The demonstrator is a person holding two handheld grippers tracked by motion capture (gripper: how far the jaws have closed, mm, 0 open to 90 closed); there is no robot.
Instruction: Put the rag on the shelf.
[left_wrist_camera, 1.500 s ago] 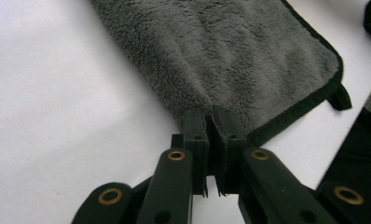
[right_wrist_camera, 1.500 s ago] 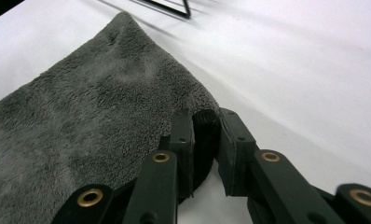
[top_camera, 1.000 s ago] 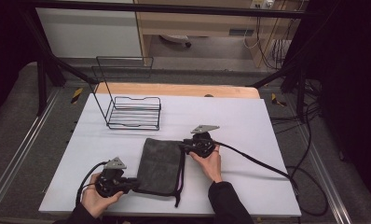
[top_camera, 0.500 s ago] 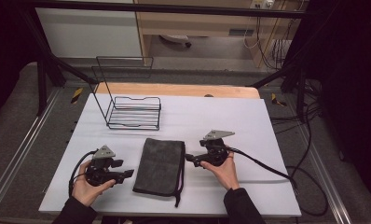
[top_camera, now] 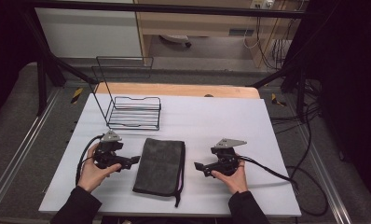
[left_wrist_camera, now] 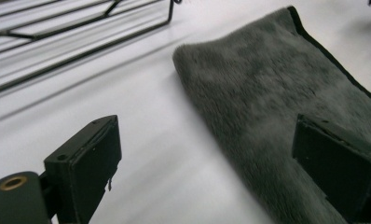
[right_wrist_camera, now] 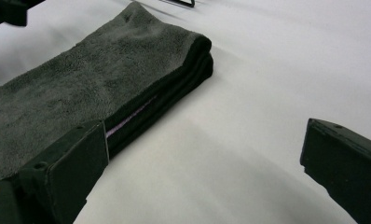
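Your folded grey towel point(top_camera: 160, 164) lies flat on the white table point(top_camera: 211, 116), between your two grippers and touching neither. From above, your left gripper point(top_camera: 131, 161) sits just off the towel's left edge and your right gripper point(top_camera: 198, 166) a little farther off its right edge, both pointing inward at it. The jaws of both have just been opening, and both now stand wide apart with nothing between the pads. The high view gives you the towel's whole outline: a long rectangle whose long axis runs away from you toward the wire rack point(top_camera: 134, 112), leaning slightly so the near end sits a bit to your left, with a dark cord trailing off the near right corner. Your right gripper view adds what that hides: the stacked layers along the towel's point(right_wrist_camera: 90, 84) side nearest that gripper, with a thin pale lilac line showing between the folds, and the rounded far corner. Your left gripper view shows the plush top of the towel point(left_wrist_camera: 267, 93) reaching past your right-hand pad, its dark bound edge on the far side, and the rack's point(left_wrist_camera: 81, 32) base wires beyond your left-hand pad.
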